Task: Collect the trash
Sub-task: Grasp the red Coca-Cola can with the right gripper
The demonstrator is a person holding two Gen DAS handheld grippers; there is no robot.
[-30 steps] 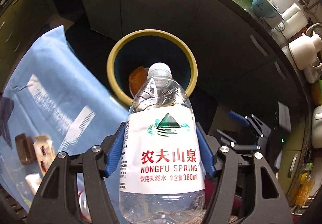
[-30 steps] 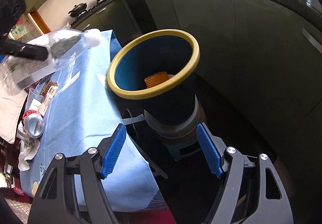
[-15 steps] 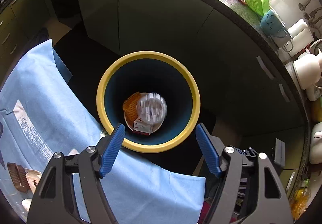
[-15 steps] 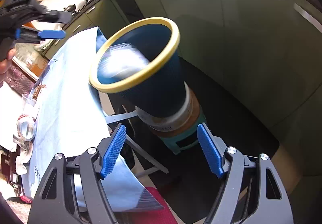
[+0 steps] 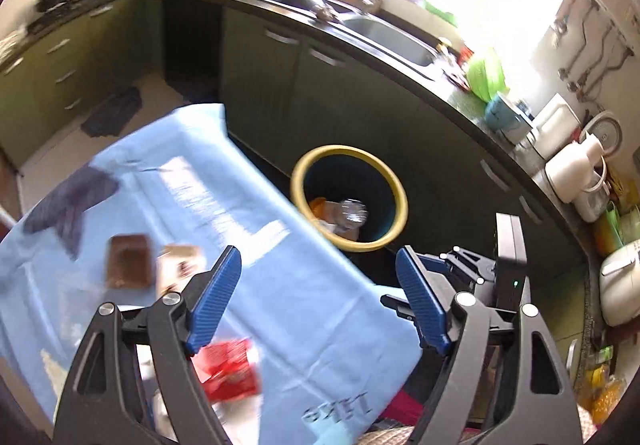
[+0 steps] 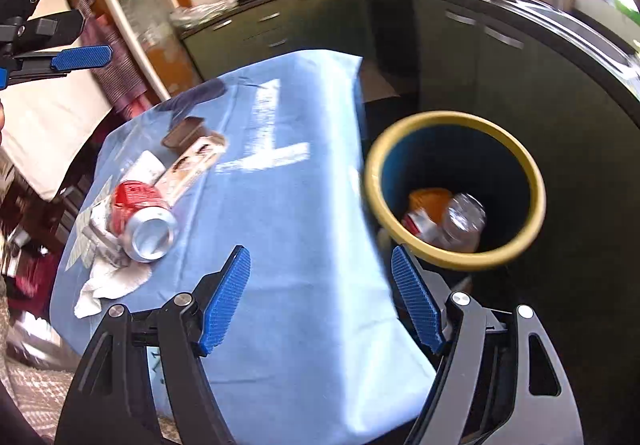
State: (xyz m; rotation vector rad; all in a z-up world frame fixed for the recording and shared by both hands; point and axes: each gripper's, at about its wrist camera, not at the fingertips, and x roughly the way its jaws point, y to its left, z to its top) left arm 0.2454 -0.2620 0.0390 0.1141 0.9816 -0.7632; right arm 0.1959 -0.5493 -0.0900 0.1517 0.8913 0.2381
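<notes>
The dark blue bin with a yellow rim point(image 5: 297, 185) stands on the floor beside the table. A clear water bottle point(image 5: 353, 211) lies inside it on orange and red scraps. My left gripper point(image 5: 318, 297) hangs above the blue cloth's edge; its jaws are opening with nothing between them. My right gripper point(image 6: 320, 299) is open and empty, over the cloth next to the bin point(image 6: 452, 116) and the bottle point(image 6: 464, 221). A red can point(image 6: 140, 213), white tissue point(image 6: 108, 285), a wrapper point(image 6: 192, 161) and a brown tray point(image 6: 182, 133) lie on the cloth.
The blue tablecloth point(image 5: 280, 285) hangs over the table edge near the bin. A red packet point(image 5: 228, 369) lies near the left fingers. Dark green cabinets point(image 5: 260, 85) and a cluttered counter with a sink point(image 5: 384, 33) curve behind the bin. One blue pad point(image 6: 82, 57) of my left gripper shows top left.
The left gripper let go of the water bottle, which dropped into the bin. Both grippers have since pulled back and upward, away from the bin and over the table.
</notes>
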